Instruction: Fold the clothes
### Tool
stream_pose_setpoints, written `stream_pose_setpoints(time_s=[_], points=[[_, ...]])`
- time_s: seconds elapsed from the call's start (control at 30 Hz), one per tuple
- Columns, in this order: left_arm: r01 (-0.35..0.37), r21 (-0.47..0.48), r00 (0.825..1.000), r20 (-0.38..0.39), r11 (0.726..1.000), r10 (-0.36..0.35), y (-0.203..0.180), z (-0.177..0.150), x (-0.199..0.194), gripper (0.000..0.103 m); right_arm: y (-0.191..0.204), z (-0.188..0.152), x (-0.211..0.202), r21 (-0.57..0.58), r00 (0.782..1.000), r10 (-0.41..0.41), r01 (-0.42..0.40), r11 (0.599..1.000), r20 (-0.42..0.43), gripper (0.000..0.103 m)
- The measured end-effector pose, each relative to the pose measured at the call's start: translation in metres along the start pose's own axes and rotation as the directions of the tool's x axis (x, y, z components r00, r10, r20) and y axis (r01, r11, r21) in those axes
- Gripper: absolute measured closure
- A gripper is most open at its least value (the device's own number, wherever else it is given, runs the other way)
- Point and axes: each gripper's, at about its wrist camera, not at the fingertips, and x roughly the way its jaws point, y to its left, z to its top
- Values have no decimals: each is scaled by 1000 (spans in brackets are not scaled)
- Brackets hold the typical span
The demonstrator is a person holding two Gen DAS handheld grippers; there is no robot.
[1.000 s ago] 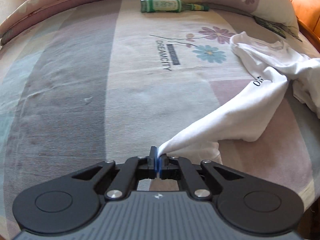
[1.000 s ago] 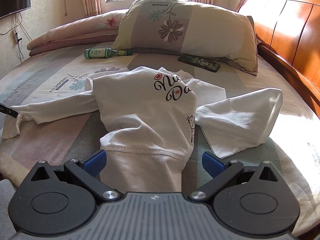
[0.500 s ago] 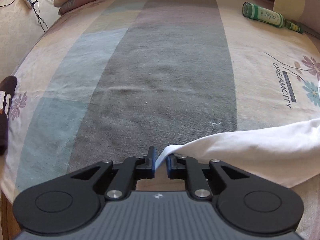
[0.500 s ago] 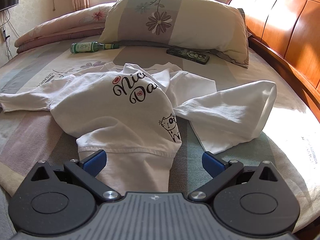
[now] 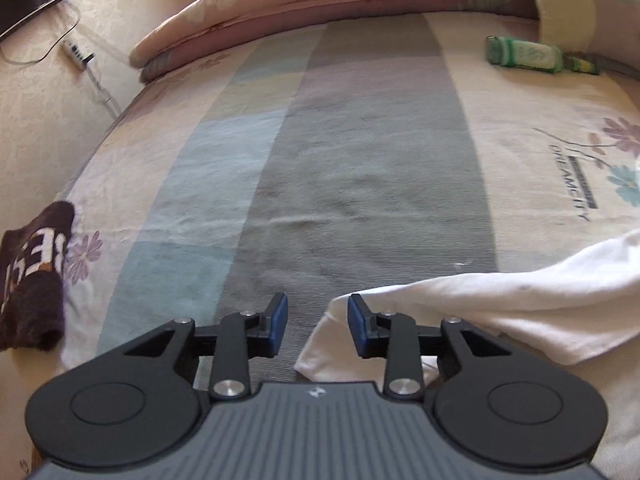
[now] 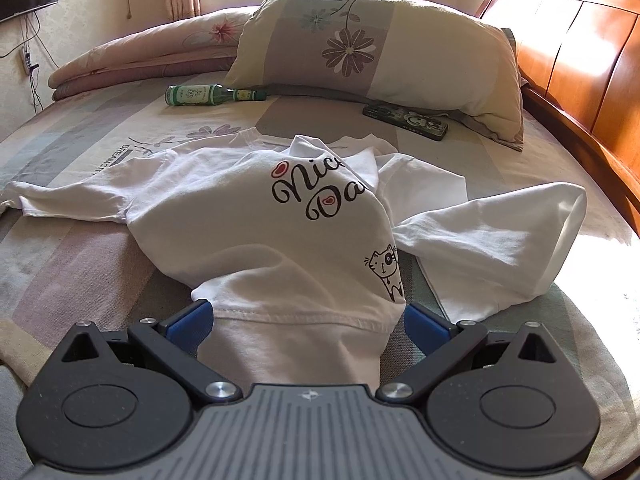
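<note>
My left gripper (image 5: 317, 326) has just been opening; its jaws stand apart, with the sleeve cuff (image 5: 320, 344) of the white shirt (image 6: 280, 240) lying loose between them near the bed's (image 5: 360, 160) near edge. My right gripper (image 6: 308, 322) gapes wide around the shirt's hem (image 6: 300, 316).

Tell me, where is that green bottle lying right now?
The green bottle lies on its side on the bedspread at the far end of the bed, just left of the big flowered pillow and beyond the white shirt.
</note>
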Motion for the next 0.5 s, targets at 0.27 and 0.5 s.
stream_pose_setpoints(time_s=[0.27, 0.5], points=[[-31, 419, 999, 4, 907, 33, -84, -42, 12, 61, 6, 3, -6, -13, 1000, 10, -10, 1000, 16, 0], [-69, 357, 997, -11, 932, 78, -70, -44, 19, 93, 0, 1, -11, -11, 1000, -8, 8, 1000, 21, 0]])
